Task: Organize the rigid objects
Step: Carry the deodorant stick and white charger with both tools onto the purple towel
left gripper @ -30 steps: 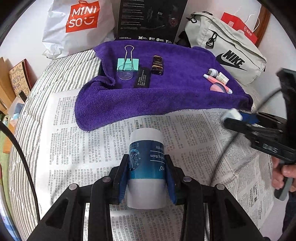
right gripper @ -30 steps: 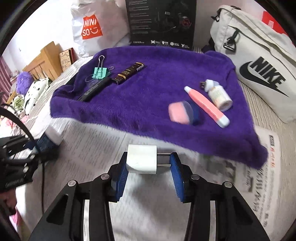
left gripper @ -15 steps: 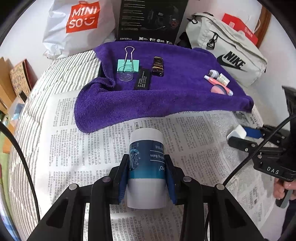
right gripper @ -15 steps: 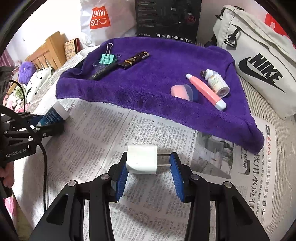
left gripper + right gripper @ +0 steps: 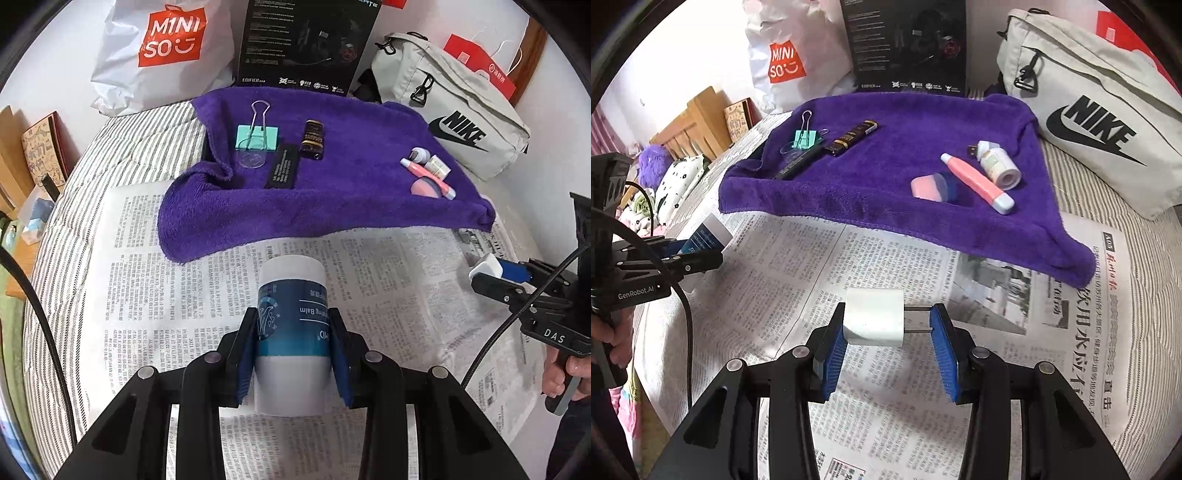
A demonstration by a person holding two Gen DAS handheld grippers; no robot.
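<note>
The right gripper [image 5: 886, 328], still clamping the white charger [image 5: 873, 317], now sits farther back from the purple towel [image 5: 886, 177]; the left gripper [image 5: 291, 332] stays clamped on the balm tube [image 5: 291, 332], unmoved.

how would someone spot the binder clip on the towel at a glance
Start at the purple fleece towel spread over the newspaper. In its far left corner lies the mint-green binder clip with silver wire handles, beside a black flat bar. It is the only green thing there.

White balm tube [image 5: 291, 332] with blue label was held above the newspaper, cap end pointing toward the purple towel [image 5: 332, 192]. White plug adapter [image 5: 874, 321] was clamped sideways, prongs against one pad.
</note>
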